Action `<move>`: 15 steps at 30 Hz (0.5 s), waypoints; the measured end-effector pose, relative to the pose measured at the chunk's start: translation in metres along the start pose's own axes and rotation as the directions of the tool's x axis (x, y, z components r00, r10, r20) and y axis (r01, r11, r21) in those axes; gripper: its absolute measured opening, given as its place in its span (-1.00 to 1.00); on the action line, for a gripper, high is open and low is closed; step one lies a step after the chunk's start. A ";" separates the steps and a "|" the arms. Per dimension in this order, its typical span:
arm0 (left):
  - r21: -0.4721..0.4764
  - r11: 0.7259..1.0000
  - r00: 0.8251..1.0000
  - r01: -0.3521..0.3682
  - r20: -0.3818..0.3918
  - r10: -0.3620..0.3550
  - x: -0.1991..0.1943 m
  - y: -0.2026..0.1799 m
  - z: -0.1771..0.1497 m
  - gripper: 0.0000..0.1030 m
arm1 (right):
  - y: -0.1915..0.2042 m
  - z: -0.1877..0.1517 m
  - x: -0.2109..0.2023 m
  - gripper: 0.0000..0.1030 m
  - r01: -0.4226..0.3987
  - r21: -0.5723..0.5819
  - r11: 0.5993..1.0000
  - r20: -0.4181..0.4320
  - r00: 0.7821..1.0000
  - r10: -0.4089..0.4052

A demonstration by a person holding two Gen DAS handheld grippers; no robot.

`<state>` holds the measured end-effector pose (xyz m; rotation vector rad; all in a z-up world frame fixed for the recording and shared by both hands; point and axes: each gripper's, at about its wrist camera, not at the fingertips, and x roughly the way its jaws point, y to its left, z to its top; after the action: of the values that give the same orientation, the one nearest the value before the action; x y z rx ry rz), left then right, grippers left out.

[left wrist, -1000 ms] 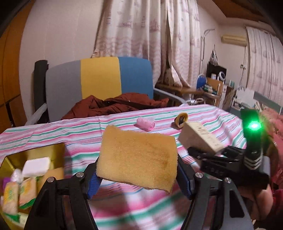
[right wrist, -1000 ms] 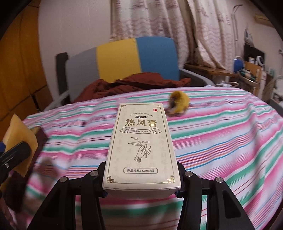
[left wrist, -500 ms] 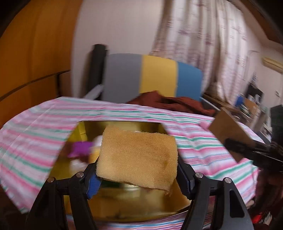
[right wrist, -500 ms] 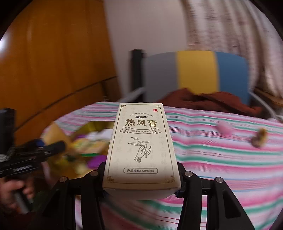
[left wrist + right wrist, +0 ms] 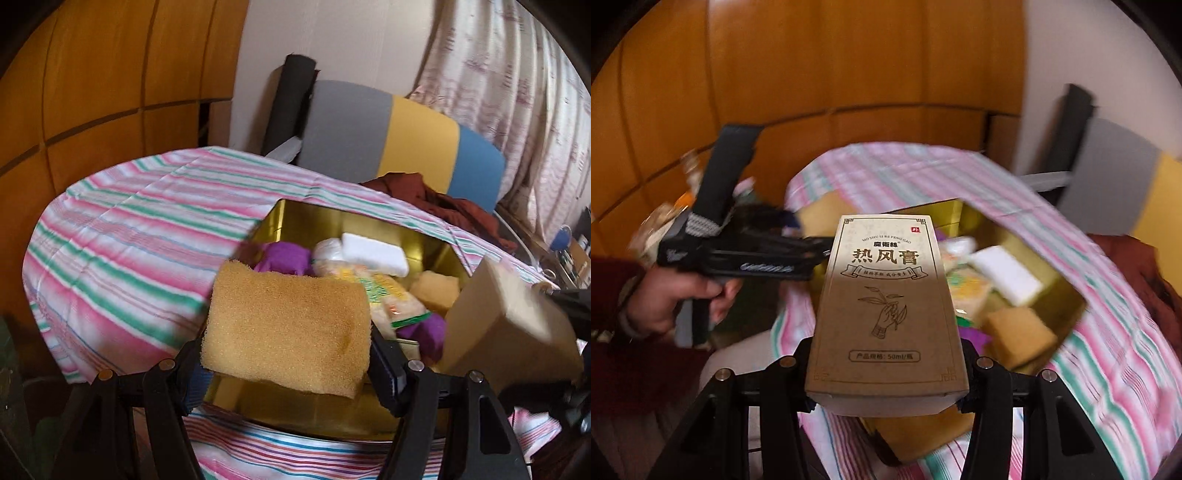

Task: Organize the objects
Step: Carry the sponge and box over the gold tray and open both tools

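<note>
- I have the flat orange-yellow sponge pad (image 5: 286,326) clenched crosswise in my left hand-held gripper (image 5: 286,365), held in the air just over the near rim of the gold-coloured open tin box (image 5: 369,218).
- My right hand-held gripper (image 5: 886,373) grips the tall beige cardboard carton with printed Chinese lettering (image 5: 886,306) by its lower end; it hangs above the box's near edge, the box ahead and to the right of it.
- Ahead of both hand-held grippers the box already holds a white rectangular block (image 5: 375,253), a purple crumpled piece (image 5: 284,256), a green-and-yellow printed packet (image 5: 384,295) and a second orange sponge block (image 5: 1019,332), so I judge the sorting well along.
- Left to do, as I read it: release the pad and the carton into the box.
- Both hand-held grippers tilt downward toward the box on the worktop under its pink-and-green striped cloth (image 5: 129,236); my left hand (image 5: 670,301) shows wrapped around the grip.
</note>
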<state>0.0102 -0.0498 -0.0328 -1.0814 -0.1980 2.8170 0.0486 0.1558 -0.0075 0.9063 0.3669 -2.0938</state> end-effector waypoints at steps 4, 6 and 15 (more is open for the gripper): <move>-0.044 0.999 0.999 -0.021 -0.025 0.020 0.005 0.010 -0.002 0.44 | 0.000 0.001 0.021 0.03 -0.048 -0.020 0.999 -0.070 0.996 0.047; -0.071 0.997 0.999 -0.022 -0.044 0.019 0.009 0.014 -0.002 0.45 | -0.007 0.000 0.021 0.15 -0.046 0.011 0.999 -0.056 0.997 0.046; -0.126 0.992 0.999 0.009 -0.046 -0.015 0.009 0.015 -0.005 0.57 | -0.027 -0.011 -0.013 0.47 0.060 0.243 0.968 0.065 0.995 -0.078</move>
<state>0.0062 -0.0625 -0.0448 -1.1655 -0.3809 2.7979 0.0377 0.1860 -0.0071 0.9630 0.1071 -2.2641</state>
